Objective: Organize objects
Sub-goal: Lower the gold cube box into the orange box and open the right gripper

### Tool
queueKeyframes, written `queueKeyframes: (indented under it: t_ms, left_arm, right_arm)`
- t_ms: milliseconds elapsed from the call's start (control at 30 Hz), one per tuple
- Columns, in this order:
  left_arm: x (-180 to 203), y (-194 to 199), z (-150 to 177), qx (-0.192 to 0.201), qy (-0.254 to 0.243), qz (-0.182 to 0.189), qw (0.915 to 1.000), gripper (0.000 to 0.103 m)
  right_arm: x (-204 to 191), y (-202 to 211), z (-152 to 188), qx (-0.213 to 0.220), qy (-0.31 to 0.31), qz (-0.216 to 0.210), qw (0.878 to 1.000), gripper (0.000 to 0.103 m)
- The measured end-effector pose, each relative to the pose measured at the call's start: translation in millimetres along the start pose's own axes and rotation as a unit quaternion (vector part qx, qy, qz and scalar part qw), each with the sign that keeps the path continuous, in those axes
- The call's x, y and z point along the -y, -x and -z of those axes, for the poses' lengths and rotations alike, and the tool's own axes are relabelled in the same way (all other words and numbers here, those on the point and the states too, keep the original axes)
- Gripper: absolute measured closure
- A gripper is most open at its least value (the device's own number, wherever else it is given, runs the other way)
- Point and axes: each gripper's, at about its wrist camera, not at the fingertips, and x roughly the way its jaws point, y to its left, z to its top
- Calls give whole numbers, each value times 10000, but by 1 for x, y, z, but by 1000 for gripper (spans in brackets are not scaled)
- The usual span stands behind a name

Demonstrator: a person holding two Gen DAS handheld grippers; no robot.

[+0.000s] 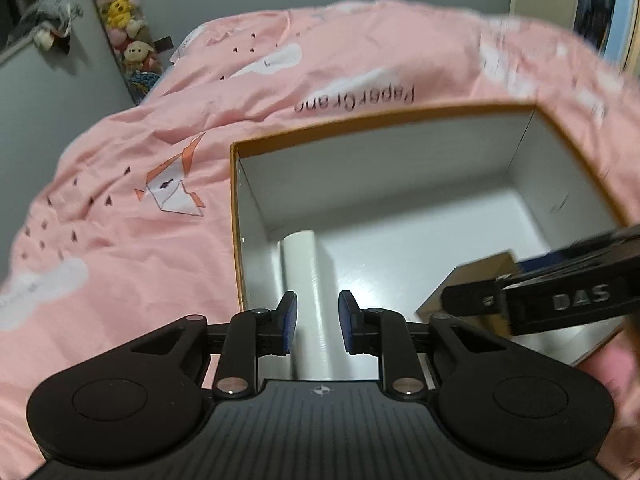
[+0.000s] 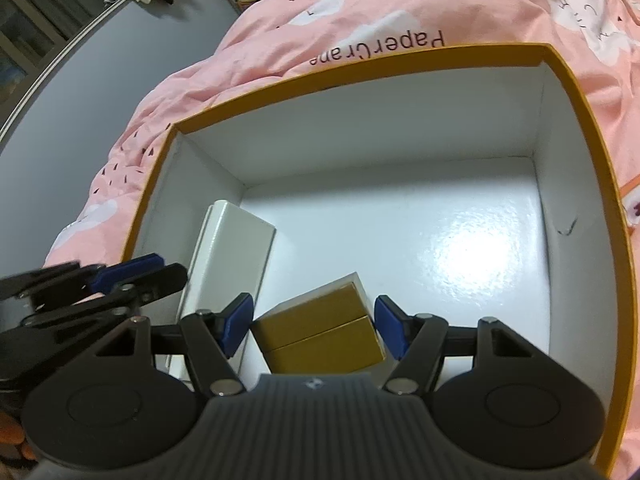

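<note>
the right gripper (image 2: 314, 330) has its blue pads (image 2: 237, 322) set apart on either side of the small gold box (image 2: 320, 330), with a sliver of gap visible at each pad, so the jaws look released rather than clamped; the gold box rests on the white floor of the large orange-rimmed box (image 2: 580, 120), near its front wall, slightly skewed, which suits a thing just set down; the left gripper (image 1: 316, 322) has its pads (image 1: 289, 320) apart too, straddling the long white box (image 1: 308, 280) without a clear squeeze; the white box lies flat along the left inner wall, its length running front to back, probably tucked there to leave the middle free; in the right wrist view the white box sits just beside the gold one, apart by a narrow strip of floor; the rest of the floor is bare and glossy under a light patch; the container sits on a pink quilt (image 1: 132, 208) printed with paper cranes; soft toys (image 1: 122, 20) line the far wall; both task items appear to be inside already, so the sensible judgement is that this placing step is about complete.
</note>
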Motion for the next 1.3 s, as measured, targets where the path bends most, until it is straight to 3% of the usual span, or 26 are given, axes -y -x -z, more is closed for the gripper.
queueKeyframes:
  t_ms: [200, 300, 433, 700, 833, 900, 1067, 1167, 1300]
  left_arm:
    - [30, -28, -1, -588, -743, -651, 9934, 78]
    - [38, -37, 3, -750, -882, -876, 9894, 76]
    - [40, -39, 3, -761, -829, -1046, 9881, 80]
    - [43, -20, -1, -360, -430, -193, 9982, 83]
    - [34, -22, 1, -493, 20, 780, 9957, 93]
    - [36, -27, 5, -488, 8, 834, 9953, 98]
    - [24, -7, 6, -119, 168, 1129, 9934, 92]
    - [2, 14, 3, 260, 386, 1026, 9936, 92]
    - [-32, 29, 0, 703, 889, 630, 9916, 91]
  right_arm:
    - [5, 6, 1, 91, 51, 35, 9999, 35]
    - [11, 12, 2, 154, 23, -25, 9999, 35]
    - [18, 14, 3, 158, -50, -92, 9998, 35]
    - [28, 11, 4, 53, -222, -152, 9996, 35]
    - [30, 9, 5, 15, -321, -178, 9993, 35]
    - [31, 8, 5, -10, -373, -175, 9992, 35]
    - [30, 5, 5, -26, -447, -126, 9989, 35]
    - [27, 1, 3, -64, -556, -39, 9984, 35]
    - [18, -8, 3, -135, -609, 47, 9980, 35]
